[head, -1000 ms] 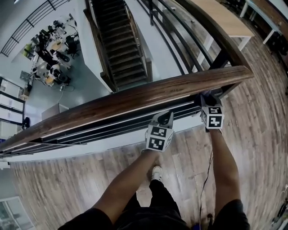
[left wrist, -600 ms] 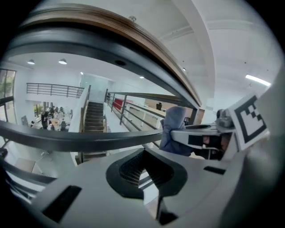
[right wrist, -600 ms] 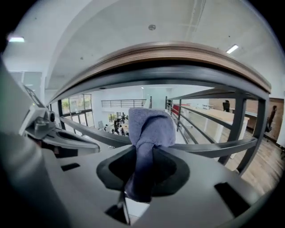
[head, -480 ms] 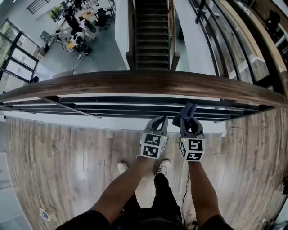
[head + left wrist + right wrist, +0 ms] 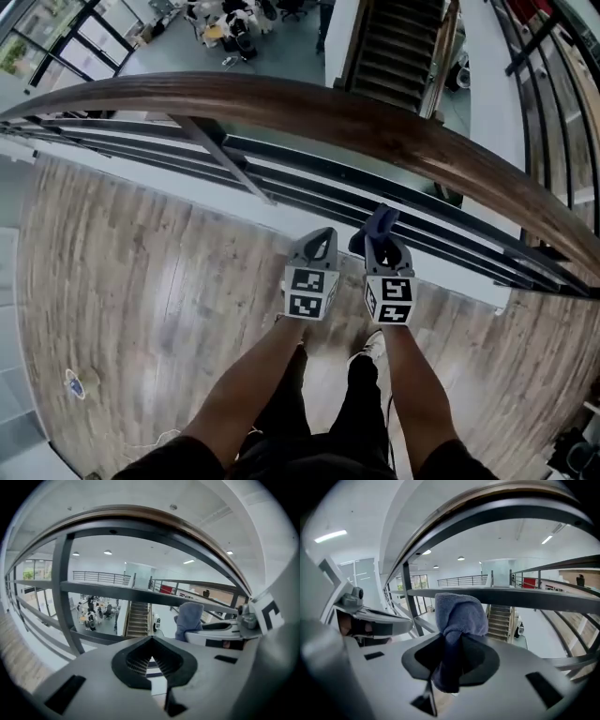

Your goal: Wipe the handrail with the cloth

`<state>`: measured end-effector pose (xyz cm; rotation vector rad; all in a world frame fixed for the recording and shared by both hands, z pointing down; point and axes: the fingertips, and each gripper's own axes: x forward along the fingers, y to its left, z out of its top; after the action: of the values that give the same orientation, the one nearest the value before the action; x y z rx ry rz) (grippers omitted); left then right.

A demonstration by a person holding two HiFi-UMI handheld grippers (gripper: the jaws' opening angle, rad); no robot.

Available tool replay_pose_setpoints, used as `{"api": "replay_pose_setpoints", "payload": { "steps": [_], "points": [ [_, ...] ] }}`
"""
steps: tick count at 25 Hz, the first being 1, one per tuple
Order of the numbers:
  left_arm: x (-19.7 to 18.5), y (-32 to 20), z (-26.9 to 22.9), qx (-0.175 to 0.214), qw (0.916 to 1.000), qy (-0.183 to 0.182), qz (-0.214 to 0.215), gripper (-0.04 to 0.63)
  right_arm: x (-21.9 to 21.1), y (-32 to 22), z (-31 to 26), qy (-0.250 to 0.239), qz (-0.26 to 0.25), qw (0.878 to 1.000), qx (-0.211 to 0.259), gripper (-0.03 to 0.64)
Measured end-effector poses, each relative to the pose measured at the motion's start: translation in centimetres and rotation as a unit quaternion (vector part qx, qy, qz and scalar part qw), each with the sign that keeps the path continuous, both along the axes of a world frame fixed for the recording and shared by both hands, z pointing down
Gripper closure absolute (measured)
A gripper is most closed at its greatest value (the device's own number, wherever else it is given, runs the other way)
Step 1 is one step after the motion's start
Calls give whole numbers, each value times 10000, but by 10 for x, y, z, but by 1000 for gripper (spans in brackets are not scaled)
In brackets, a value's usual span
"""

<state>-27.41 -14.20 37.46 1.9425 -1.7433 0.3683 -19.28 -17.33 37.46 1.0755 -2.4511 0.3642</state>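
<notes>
The brown wooden handrail (image 5: 375, 122) arcs across the head view above both grippers. My right gripper (image 5: 382, 236) is shut on a blue-grey cloth (image 5: 378, 223), which bunches out past its tips, below the rail and apart from it. In the right gripper view the cloth (image 5: 457, 613) fills the jaws, with the handrail (image 5: 487, 494) overhead. My left gripper (image 5: 323, 236) sits beside it on the left, shut with nothing in it. The left gripper view shows its closed tips (image 5: 151, 641), the cloth (image 5: 189, 618) to the right and the handrail (image 5: 154, 513) above.
Dark metal rails and a slanted post (image 5: 225, 159) run under the handrail. Beyond them are a drop to a lower floor with desks (image 5: 225, 23) and a staircase (image 5: 394, 42). I stand on wood plank flooring (image 5: 141, 281); a shoe (image 5: 373, 349) shows below the grippers.
The right gripper with the cloth has come off the handrail's right part and drawn back beside the left gripper. The head view has swung, so the rail now sits higher.
</notes>
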Motion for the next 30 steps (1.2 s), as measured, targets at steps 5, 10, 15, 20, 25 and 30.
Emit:
{"api": "replay_pose_setpoints", "payload": {
  "steps": [5,10,15,20,25,30],
  "points": [
    [-118,13,20,-6,9986,-51,-534,597,-120,6,32,58,-546,9985,-1,520],
    [-212,17,47,90,9971,-174,-730,597,-221,-2,59,9,-748,9971,107,520],
    [-293,16,71,217,9950,-128,-964,597,-308,-13,68,-76,-843,9952,500,520],
    [-338,9,88,487,9915,15,-1205,597,-366,-28,80,-144,-838,9938,715,520],
    [-346,9,107,943,9841,-205,-1488,597,-383,-42,101,88,-879,9928,814,520],
    [-330,13,104,1377,9760,-412,-1637,597,-383,-39,113,571,-1106,9883,878,522]
  ]
}}
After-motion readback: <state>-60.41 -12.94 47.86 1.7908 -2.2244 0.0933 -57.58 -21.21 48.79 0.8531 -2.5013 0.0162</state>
